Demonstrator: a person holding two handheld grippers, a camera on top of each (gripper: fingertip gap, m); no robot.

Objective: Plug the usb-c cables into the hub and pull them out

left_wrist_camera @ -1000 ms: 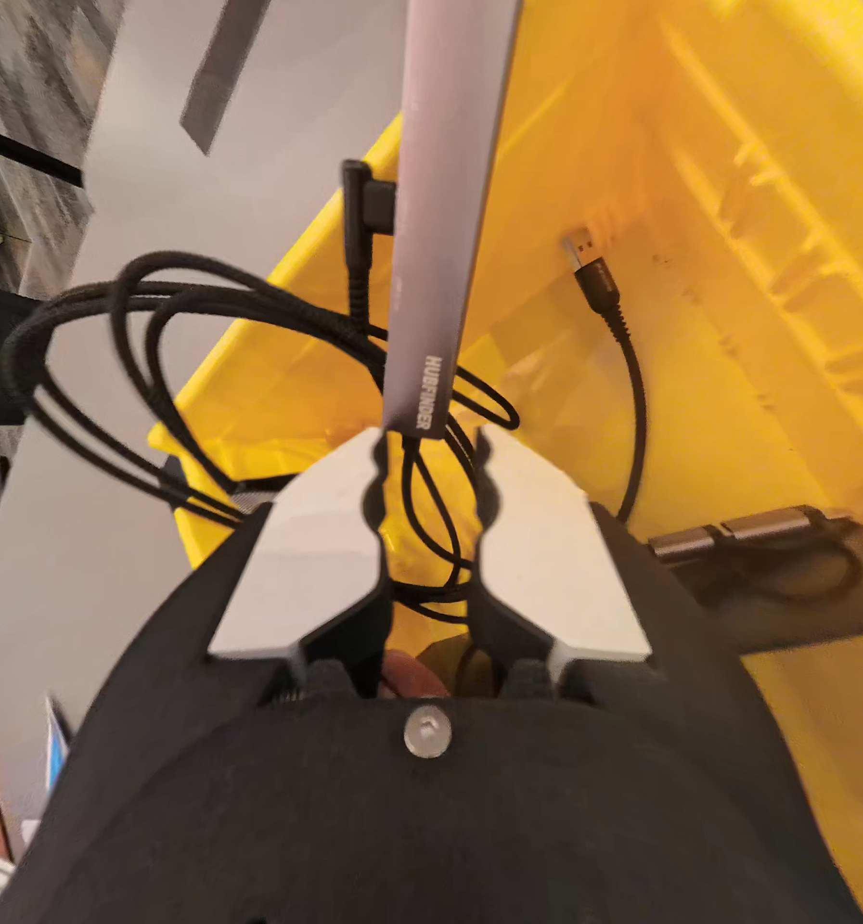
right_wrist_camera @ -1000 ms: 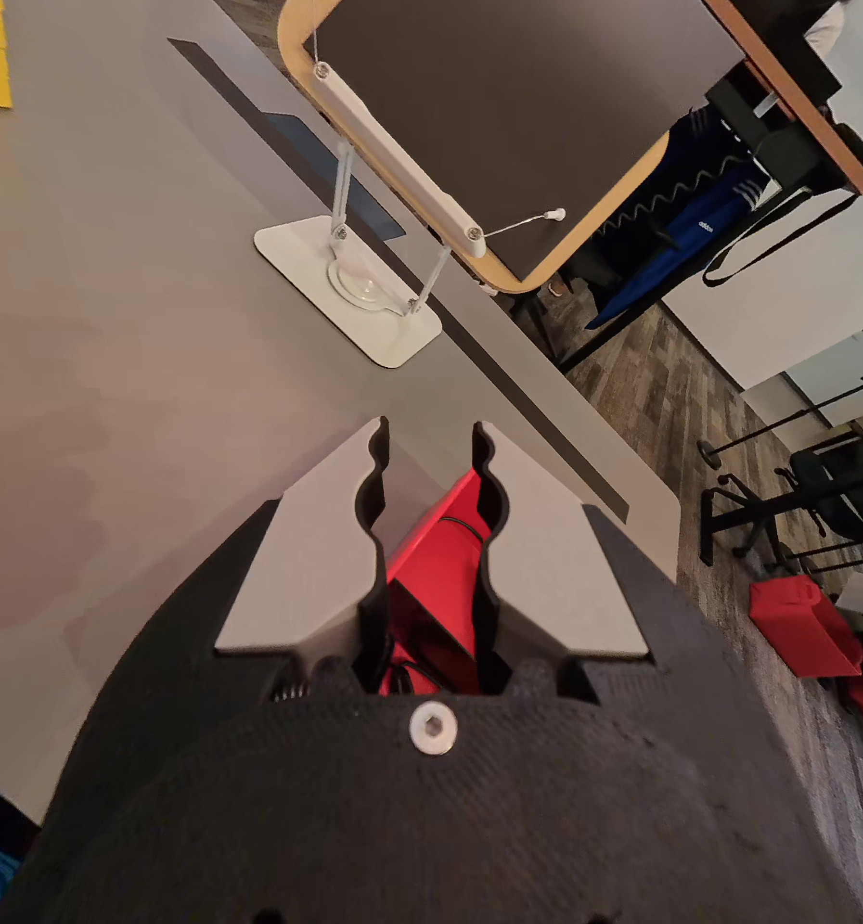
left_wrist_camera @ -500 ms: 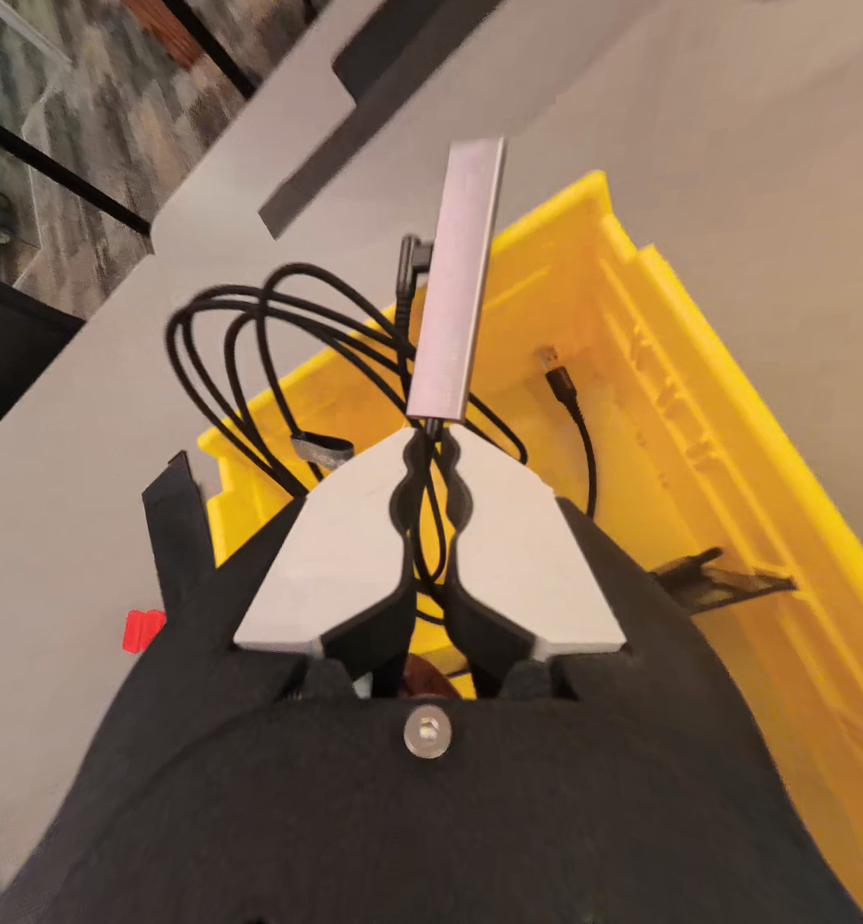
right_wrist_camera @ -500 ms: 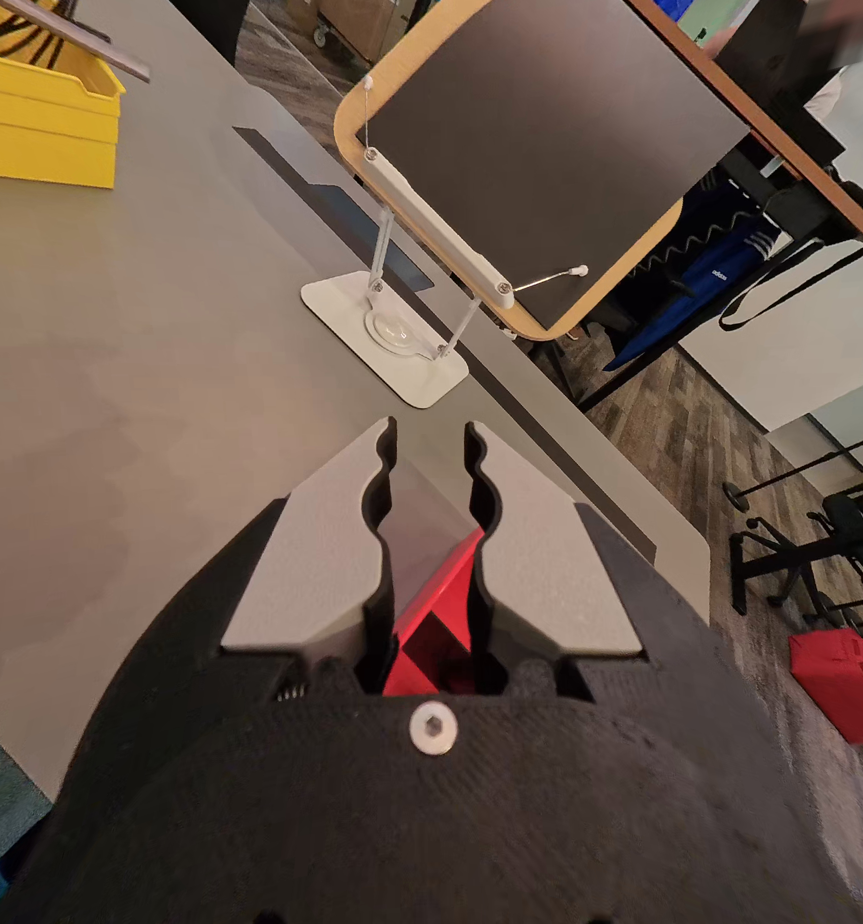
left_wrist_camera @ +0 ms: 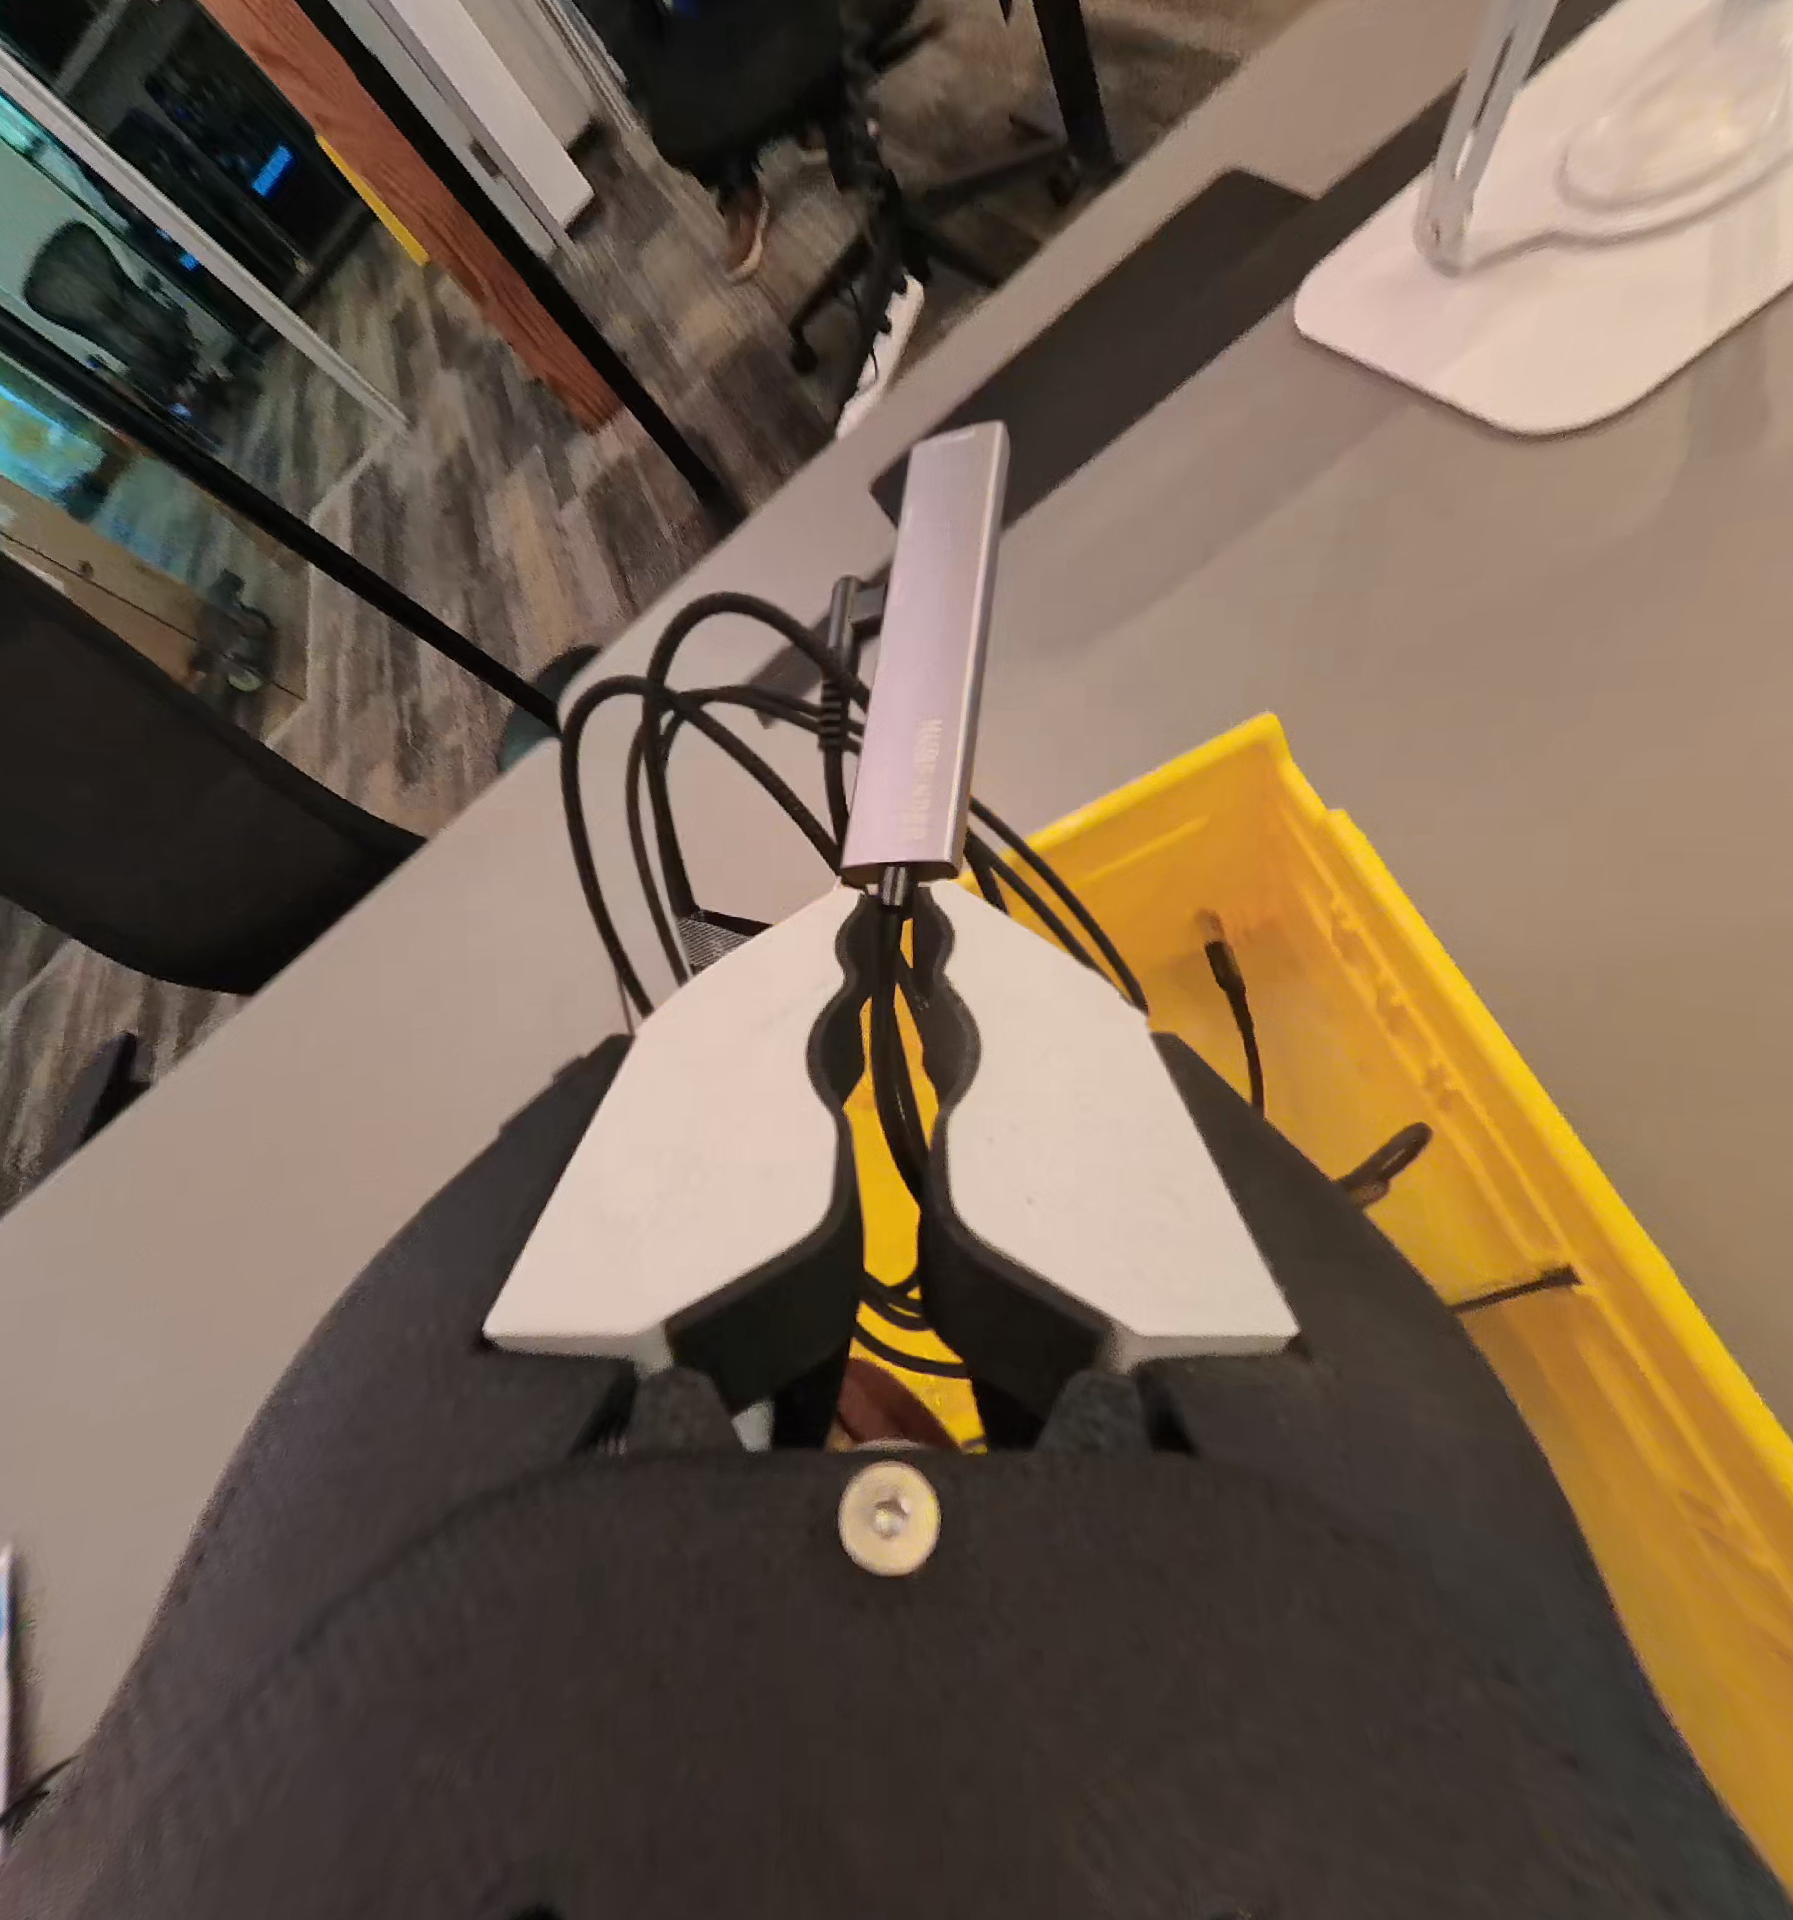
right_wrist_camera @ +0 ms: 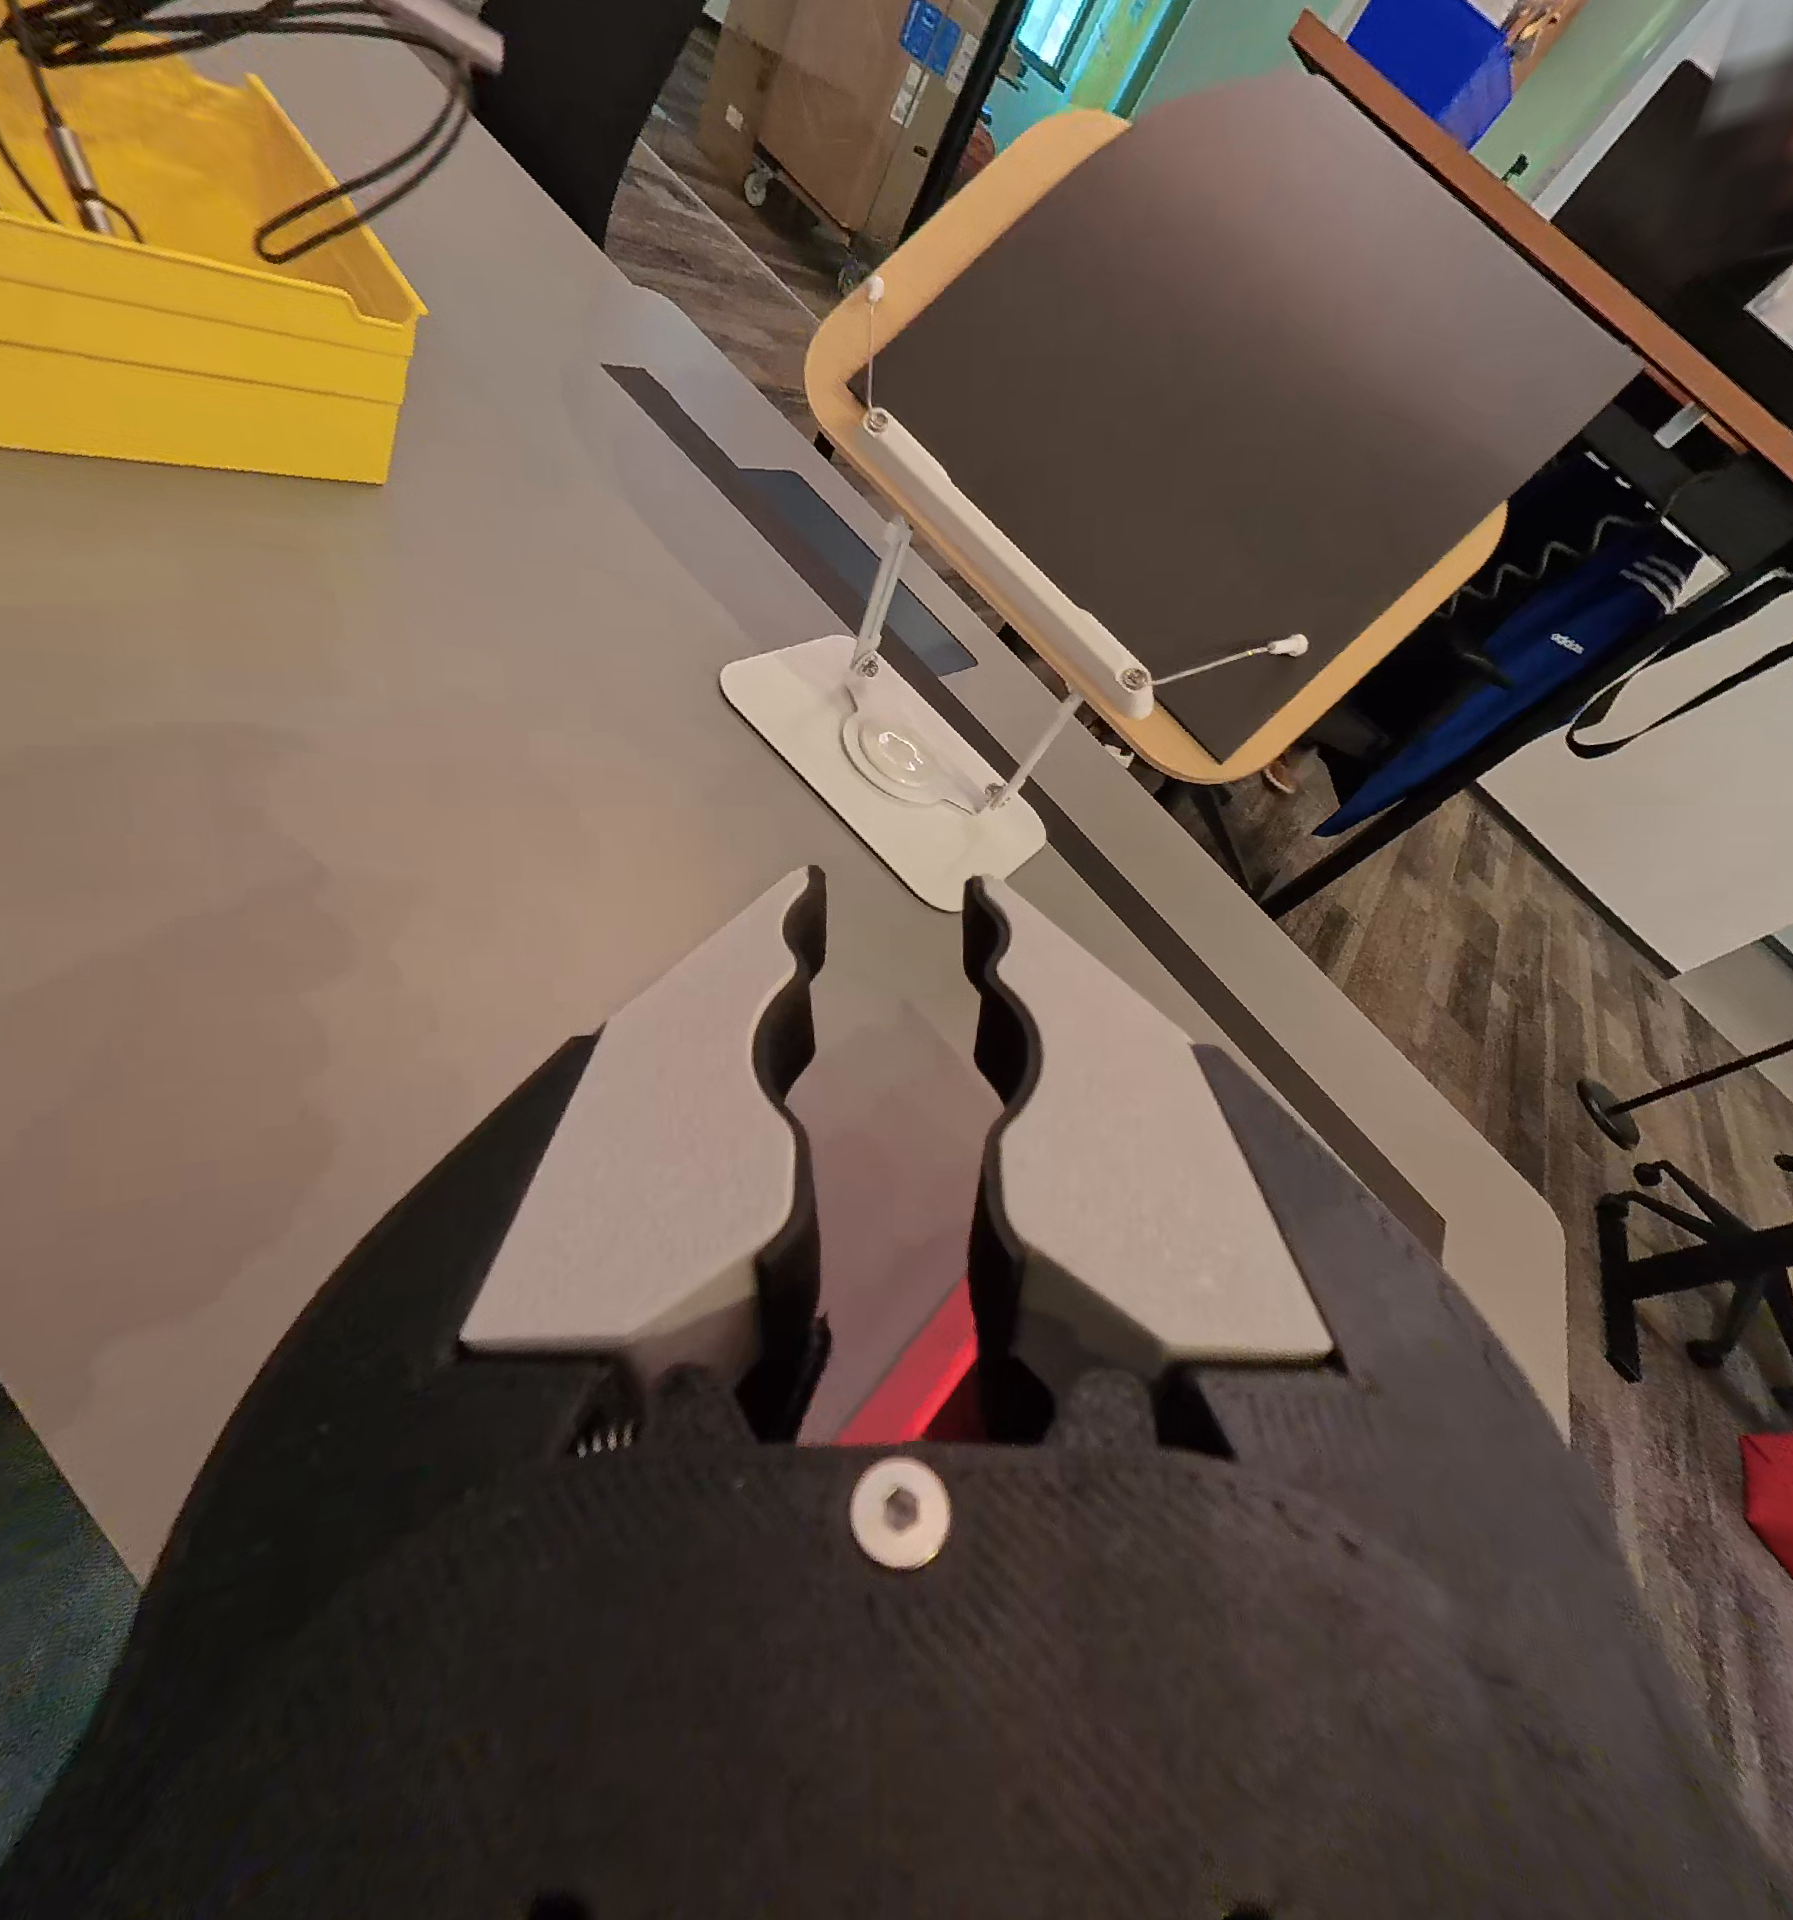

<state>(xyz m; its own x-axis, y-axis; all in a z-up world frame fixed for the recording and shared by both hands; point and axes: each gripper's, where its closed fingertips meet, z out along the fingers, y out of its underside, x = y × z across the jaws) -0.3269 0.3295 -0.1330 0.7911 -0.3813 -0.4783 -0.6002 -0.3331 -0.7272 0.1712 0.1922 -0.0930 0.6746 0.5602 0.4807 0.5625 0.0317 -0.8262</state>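
My left gripper [left_wrist_camera: 894,906] is shut on the cable end of a slim grey hub [left_wrist_camera: 928,665] and holds it upright above the yellow bin [left_wrist_camera: 1411,1049]. A black right-angle plug [left_wrist_camera: 850,603] sits in the hub's left side. Black cables [left_wrist_camera: 653,790] loop down from it to the left. A loose plug [left_wrist_camera: 1216,940] on a black cable lies in the bin. My right gripper [right_wrist_camera: 894,891] is open and empty above the grey table [right_wrist_camera: 300,831], far from the bin [right_wrist_camera: 175,343], where cables [right_wrist_camera: 372,177] hang.
A dark board with a wooden rim [right_wrist_camera: 1183,416] stands on a white stand base [right_wrist_camera: 996,852] just beyond my right gripper; the base also shows in the left wrist view [left_wrist_camera: 1494,332]. A red object [right_wrist_camera: 923,1382] lies under the right gripper. Table edges and office chairs lie beyond. Across from one pair of fingers to the other is roughly 50 cm.
My left gripper closed on the hub's end and lifted it with its cables up out of the yellow bin. My right gripper rose and tilted, bringing the bin into its view.
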